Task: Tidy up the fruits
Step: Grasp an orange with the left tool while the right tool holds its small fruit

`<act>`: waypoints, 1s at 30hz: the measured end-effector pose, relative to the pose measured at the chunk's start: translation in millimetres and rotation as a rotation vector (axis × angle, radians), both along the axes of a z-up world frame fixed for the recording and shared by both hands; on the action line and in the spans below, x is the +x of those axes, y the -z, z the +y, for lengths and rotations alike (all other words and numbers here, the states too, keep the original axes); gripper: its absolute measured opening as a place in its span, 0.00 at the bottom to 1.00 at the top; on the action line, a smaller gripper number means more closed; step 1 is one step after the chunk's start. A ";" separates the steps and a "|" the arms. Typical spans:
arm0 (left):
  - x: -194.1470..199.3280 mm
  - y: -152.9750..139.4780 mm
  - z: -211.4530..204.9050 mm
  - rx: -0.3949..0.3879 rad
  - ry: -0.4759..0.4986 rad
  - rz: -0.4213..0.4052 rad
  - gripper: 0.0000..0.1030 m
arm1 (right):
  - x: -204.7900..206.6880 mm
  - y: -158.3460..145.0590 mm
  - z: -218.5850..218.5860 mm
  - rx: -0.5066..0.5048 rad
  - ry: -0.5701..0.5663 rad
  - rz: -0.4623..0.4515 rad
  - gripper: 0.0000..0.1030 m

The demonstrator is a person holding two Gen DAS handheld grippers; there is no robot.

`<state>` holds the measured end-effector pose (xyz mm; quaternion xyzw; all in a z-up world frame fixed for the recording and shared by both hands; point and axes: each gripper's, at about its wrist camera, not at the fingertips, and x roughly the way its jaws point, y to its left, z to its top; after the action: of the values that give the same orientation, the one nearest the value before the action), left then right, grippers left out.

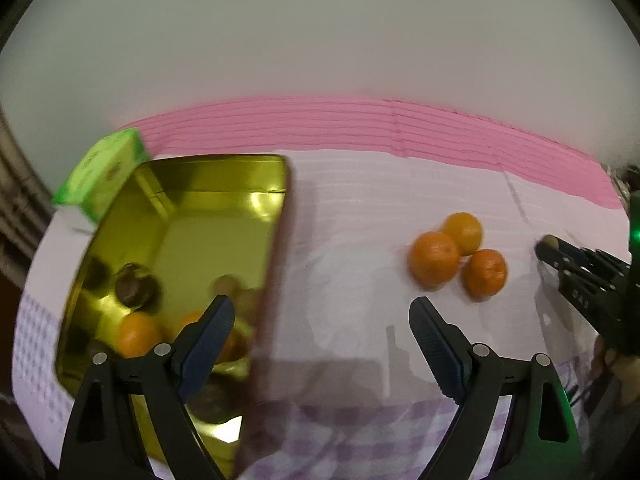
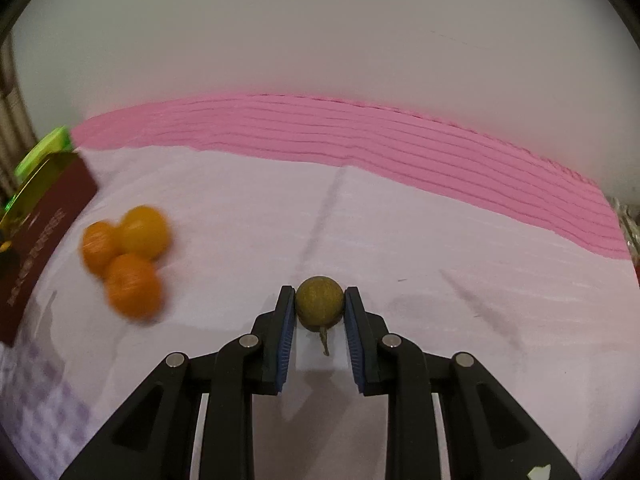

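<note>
Three oranges [image 1: 456, 258] lie in a cluster on the pale cloth; they also show at the left of the right wrist view [image 2: 128, 256]. A gold tin [image 1: 224, 184] with a dark red outside stands at the left, holding an orange [image 1: 136, 334] and dark round fruits [image 1: 134, 284]. My left gripper [image 1: 322, 318] is open and empty, its left finger over the tin, its right finger near the oranges. My right gripper [image 2: 319, 300] is shut on a small olive-brown round fruit with a stem [image 2: 319, 298], just above the cloth; this gripper also shows at the right of the left wrist view [image 1: 550, 246].
A green box [image 1: 106, 168] stands behind the tin. A pink ribbed mat [image 2: 360, 140] runs along the back of the table below a white wall. The tin's red side [image 2: 40, 240] shows at the left of the right wrist view. The cloth has a purple checked border [image 1: 360, 432].
</note>
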<state>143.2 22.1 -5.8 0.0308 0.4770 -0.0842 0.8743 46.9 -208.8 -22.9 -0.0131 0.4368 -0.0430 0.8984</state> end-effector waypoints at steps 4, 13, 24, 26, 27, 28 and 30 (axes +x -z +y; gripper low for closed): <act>10.7 6.6 -23.1 0.030 0.056 -0.019 0.88 | -0.4 1.6 -8.2 0.010 0.014 -0.007 0.22; 31.0 26.7 -54.9 0.058 0.143 0.012 0.84 | -1.1 2.6 -8.4 0.018 0.008 -0.006 0.24; 55.5 44.6 -66.5 0.028 0.201 0.022 0.77 | 1.1 3.2 -16.2 0.028 0.003 -0.007 0.25; 59.7 48.7 -66.6 0.013 0.201 0.040 0.70 | 1.1 3.1 -16.3 0.028 0.003 -0.007 0.25; 60.8 50.0 -67.0 -0.001 0.207 0.051 0.63 | 1.0 3.2 -16.3 0.029 0.004 -0.007 0.25; 61.1 49.9 -66.3 -0.021 0.211 0.056 0.57 | 1.0 3.1 -16.3 0.029 0.004 -0.008 0.26; 59.9 50.1 -67.0 -0.028 0.219 0.059 0.48 | 0.9 3.1 -16.5 0.029 0.004 -0.008 0.26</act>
<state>203.2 -44.9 -55.9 0.0678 0.4949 -0.1869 0.8459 47.8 -225.3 -26.0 0.0012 0.4340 -0.0386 0.9001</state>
